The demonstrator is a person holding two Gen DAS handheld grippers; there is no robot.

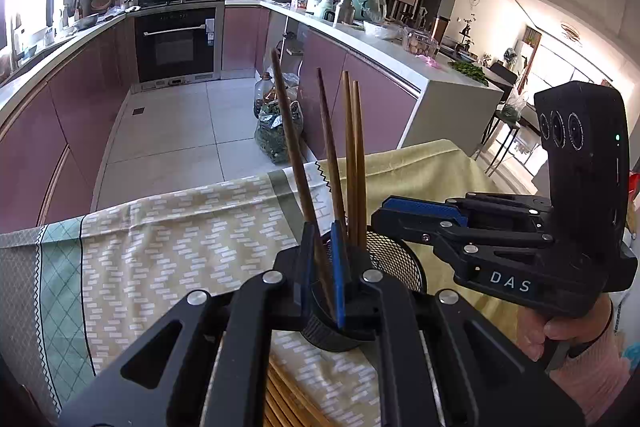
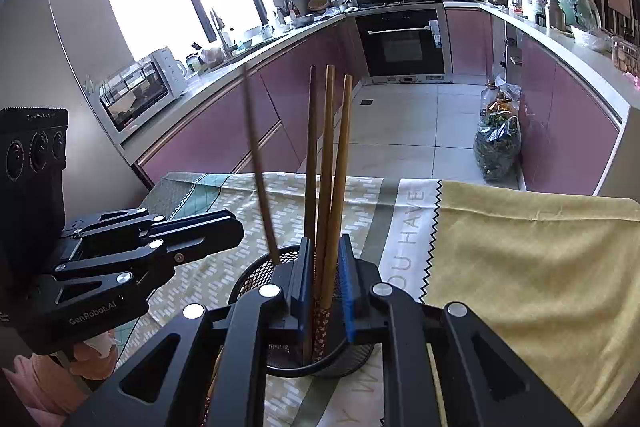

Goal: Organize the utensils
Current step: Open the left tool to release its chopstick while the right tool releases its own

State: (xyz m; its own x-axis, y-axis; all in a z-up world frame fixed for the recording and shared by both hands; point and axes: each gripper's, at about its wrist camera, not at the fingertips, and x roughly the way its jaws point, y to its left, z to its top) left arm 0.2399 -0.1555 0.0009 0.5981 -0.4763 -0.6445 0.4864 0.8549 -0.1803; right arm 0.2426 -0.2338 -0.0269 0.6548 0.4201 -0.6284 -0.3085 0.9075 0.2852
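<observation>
A black mesh holder [image 1: 394,259] stands on the cloth-covered table and also shows in the right wrist view [image 2: 260,273]. My left gripper [image 1: 323,259] is shut on a dark chopstick [image 1: 290,139], held upright over the holder's rim. Three more chopsticks [image 1: 352,155] stand in the holder. My right gripper [image 2: 324,279] has its jaws narrowly apart around chopsticks [image 2: 328,163] standing in the holder; whether it pinches them is unclear. A blurred chopstick [image 2: 258,167] leans at the left. Several chopsticks [image 1: 288,403] lie on the cloth below my left gripper.
The table carries a patterned cloth [image 1: 168,239] and a yellow cloth [image 2: 532,267]. Beyond its far edge are the tiled floor, purple cabinets [image 2: 224,131], an oven [image 2: 402,43] and bags on the floor [image 2: 498,143]. Each gripper sees the other beside it.
</observation>
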